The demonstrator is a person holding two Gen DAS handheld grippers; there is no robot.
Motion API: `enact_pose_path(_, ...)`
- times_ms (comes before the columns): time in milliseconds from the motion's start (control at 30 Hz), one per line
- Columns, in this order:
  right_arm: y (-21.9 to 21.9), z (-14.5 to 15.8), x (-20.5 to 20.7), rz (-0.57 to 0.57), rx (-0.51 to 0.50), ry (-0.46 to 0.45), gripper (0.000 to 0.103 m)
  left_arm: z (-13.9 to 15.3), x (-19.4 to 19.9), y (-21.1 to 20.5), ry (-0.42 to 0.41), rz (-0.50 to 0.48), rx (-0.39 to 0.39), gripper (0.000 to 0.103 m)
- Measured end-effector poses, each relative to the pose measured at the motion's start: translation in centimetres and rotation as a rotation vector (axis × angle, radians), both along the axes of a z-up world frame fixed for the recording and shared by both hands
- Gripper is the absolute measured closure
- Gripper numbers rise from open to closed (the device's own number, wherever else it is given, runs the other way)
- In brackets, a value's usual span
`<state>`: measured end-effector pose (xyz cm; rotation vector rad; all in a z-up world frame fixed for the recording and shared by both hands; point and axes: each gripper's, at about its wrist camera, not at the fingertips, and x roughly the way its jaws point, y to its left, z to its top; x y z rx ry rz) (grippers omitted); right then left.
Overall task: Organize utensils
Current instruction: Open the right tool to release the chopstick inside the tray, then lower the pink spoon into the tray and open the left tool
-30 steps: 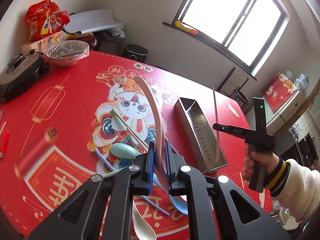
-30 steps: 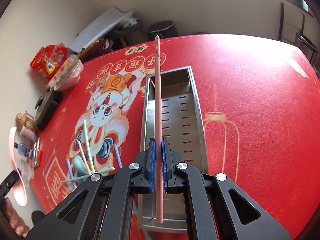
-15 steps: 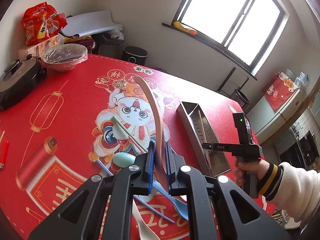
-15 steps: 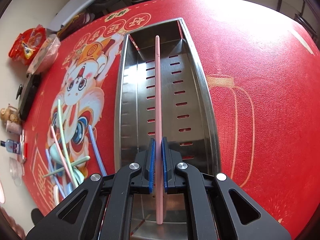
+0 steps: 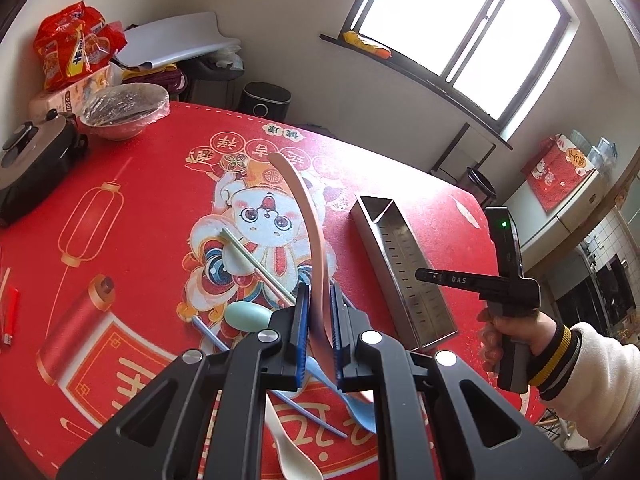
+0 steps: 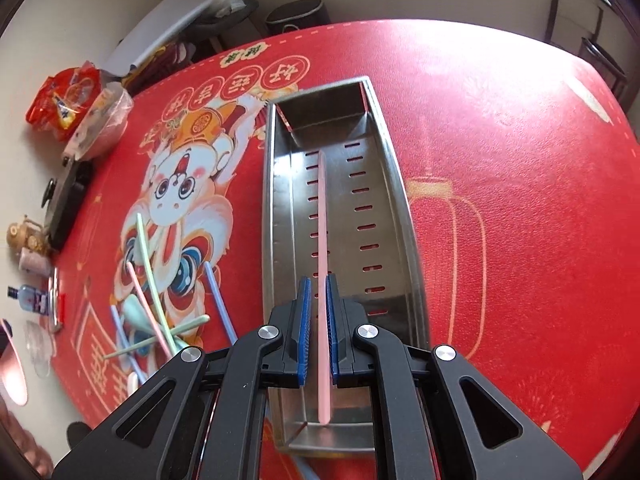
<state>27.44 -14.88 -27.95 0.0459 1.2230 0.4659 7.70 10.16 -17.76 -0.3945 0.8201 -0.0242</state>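
Since the earlier frame, the pink chopstick (image 6: 322,264) has been lowered into the steel tray (image 6: 404,216), where it now lies lengthwise along the slotted floor. It sits between the blue pads of the right gripper (image 6: 317,328), whose jaws are opening; a gap shows on each side, so it appears released. A pink spoon (image 5: 308,224) is clamped by its handle in the left gripper (image 5: 320,332), bowl raised over the red tablecloth (image 5: 132,184). Loose pastel chopsticks and spoons (image 6: 156,304) are heaped near the table's near edge, left of the tray. A covered bowl (image 5: 124,110) stands at the far left edge.
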Motion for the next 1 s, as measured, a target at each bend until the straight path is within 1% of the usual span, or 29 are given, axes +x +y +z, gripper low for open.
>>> enact_pose_path(33,-0.2,0.7,-0.4,0.007,-0.011,-0.023,0.091,-0.2,0.4,-0.4,0.001,-0.011,-0.002,0.093)
enact_pose_path(67,-0.4,1.3,-0.7,0.014,-0.019,-0.044,0.077,-0.4,0.9,-0.9,0.003,-0.021,-0.003,0.093)
enact_pose_path(100,-0.8,2.0,-1.0,0.016,-0.018,-0.062,0.051,-0.6,1.4,-1.4,0.007,-0.034,-0.008,0.093)
enact_pose_path(133,-1.3,2.7,-1.3,0.009,-0.009,-0.085,0.044,-0.9,2.0,-2.1,0.014,-0.051,-0.016,0.093)
enact_pose_path(200,-2.4,3.8,-1.8,-0.002,0.006,-0.112,0.043,-1.4,3.0,-3.4,0.023,-0.088,-0.018,0.093)
enact_pose_path(267,-3.6,4.5,-2.2,-0.018,0.013,-0.116,0.044,-1.8,4.0,-5.0,0.033,-0.127,-0.021,0.093)
enact_pose_path(333,-4.8,5.2,-2.6,-0.031,0.015,-0.125,0.038,-2.1,4.8,-6.4,0.033,-0.155,-0.040,0.093)
enact_pose_path(367,-5.4,5.5,-2.8,-0.036,0.019,-0.129,0.036,-2.4,5.2,-7.1,0.035,-0.166,-0.053,0.093)
enact_pose_path(400,-6.0,5.7,-2.9,-0.040,0.024,-0.130,0.029,-2.8,5.6,-7.8,0.037,-0.175,-0.067,0.093)
enact_pose_path(433,-6.5,5.9,-3.1,-0.046,0.025,-0.132,0.025,-3.2,6.1,-8.6,0.041,-0.185,-0.080,0.093)
enact_pose_path(467,-7.1,6.1,-3.3,-0.051,0.028,-0.134,0.018,-3.6,6.6,-9.4,0.045,-0.194,-0.092,0.093)
enact_pose_path(567,-8.9,6.5,-3.7,-0.073,0.039,-0.155,0.018,-5.3,8.1,-11.6,0.071,-0.216,-0.123,0.093)
enact_pose_path(633,-10.1,6.4,-3.8,-0.093,0.051,-0.147,0.018,-6.4,9.2,-13.1,0.090,-0.223,-0.122,0.093)
enact_pose_path(700,-11.0,6.2,-3.9,-0.093,0.063,-0.133,0.017,-7.8,10.5,-14.1,0.118,-0.214,-0.153,0.093)
enact_pose_path(800,-12.3,6.0,-4.0,-0.077,0.036,-0.134,0.017,-9.9,12.2,-15.5,0.173,-0.188,-0.196,0.093)
enact_pose_path(867,-13.5,5.9,-3.8,-0.085,0.028,-0.130,0.017,-10.9,13.2,-16.6,0.203,-0.185,-0.180,0.093)
enact_pose_path(1000,-16.5,5.9,-3.7,-0.132,0.044,-0.123,0.017,-12.6,14.6,-17.8,0.265,-0.178,-0.157,0.093)
